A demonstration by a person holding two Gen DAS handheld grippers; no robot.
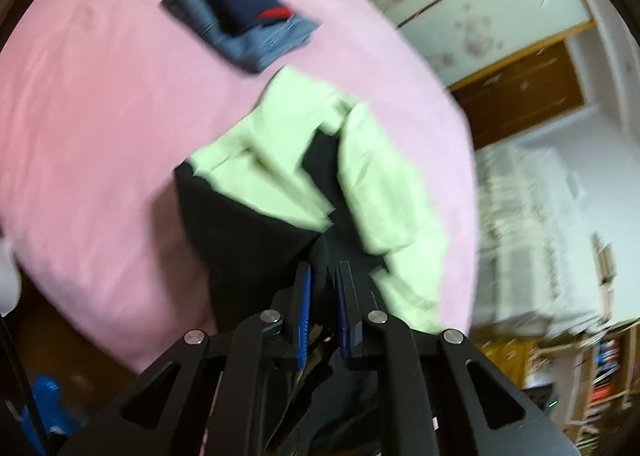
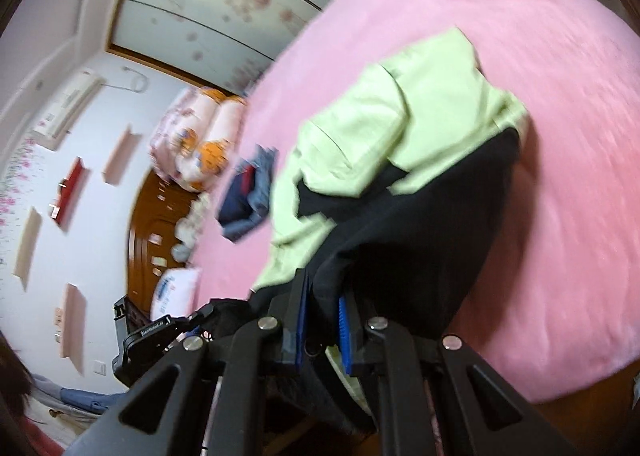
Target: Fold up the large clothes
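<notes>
A large black and light green garment [image 1: 288, 128] lies bunched on the pink bed [image 1: 100, 116], with its near edge lifted off the sheet. My left gripper [image 1: 324, 272] is shut on a fold of the black cloth [image 1: 232, 224], which runs back between the blue pads. In the right wrist view the same garment [image 2: 400, 116] rises from the bed [image 2: 540, 36] toward me. There my right gripper [image 2: 324, 288] is shut on another part of the black edge [image 2: 440, 216]. Both views are blurred by motion.
A folded stack of jeans and a navy garment [image 1: 244, 20] sits farther up the bed, also visible from the right wrist [image 2: 248, 196]. Rolled quilts [image 2: 196, 144] lie by the wooden headboard [image 2: 148, 224]. Floral wardrobe doors [image 1: 460, 8] stand beyond the bed, a bookshelf [image 1: 600, 368] at right.
</notes>
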